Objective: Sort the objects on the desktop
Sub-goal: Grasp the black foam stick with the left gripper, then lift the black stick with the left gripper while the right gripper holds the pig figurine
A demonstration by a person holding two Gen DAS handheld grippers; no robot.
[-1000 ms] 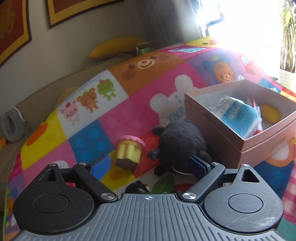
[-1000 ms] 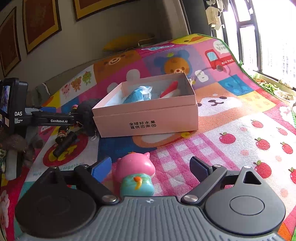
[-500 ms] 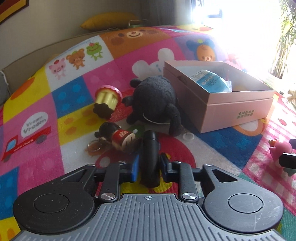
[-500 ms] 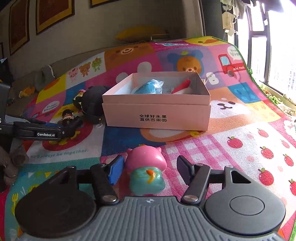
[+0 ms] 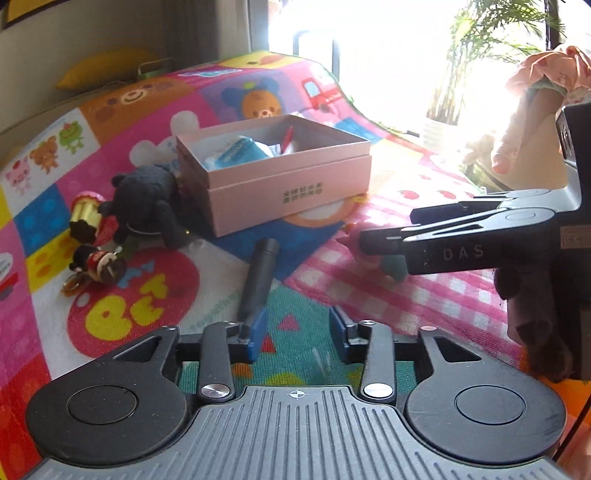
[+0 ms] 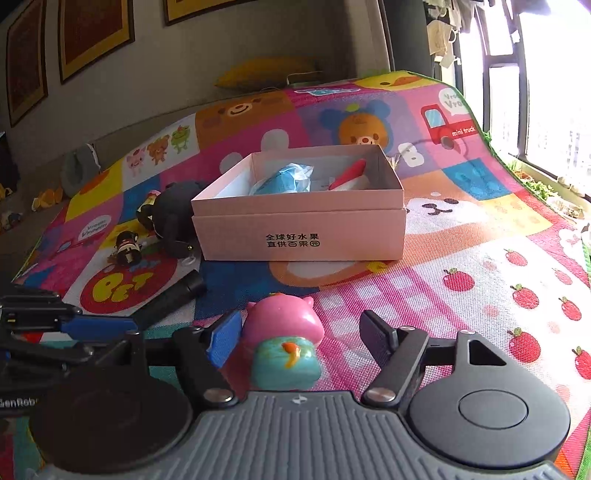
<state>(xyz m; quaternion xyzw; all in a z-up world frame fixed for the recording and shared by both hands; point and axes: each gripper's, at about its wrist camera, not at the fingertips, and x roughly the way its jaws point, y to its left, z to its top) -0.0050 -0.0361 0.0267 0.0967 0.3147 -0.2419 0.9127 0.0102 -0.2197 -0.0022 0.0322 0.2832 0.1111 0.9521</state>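
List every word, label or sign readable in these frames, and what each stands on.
"全球好水果 / 直供百果园": open pink cardboard box.
"mini truck": colourful cartoon play mat.
"PET": same mat.
"DAS": black right gripper.
"GenRob…", cut off: black left gripper.
Blue packet's print: blurred.

Setting: a home living room or play area; you are working on its floor. Evidence you can see: a children's play mat [image 6: 461, 258] printed with cartoon bears, frogs, a truck and apples covering the floor; framed pictures [image 6: 92, 37] on the wall past the mat's far edge; a yellow cushion [image 6: 266, 70] against that wall; a window [image 6: 546, 85] along the mat's right edge; a potted palm [image 5: 476, 62] in the daylight; laundry [image 6: 443, 33] hanging beside the window.
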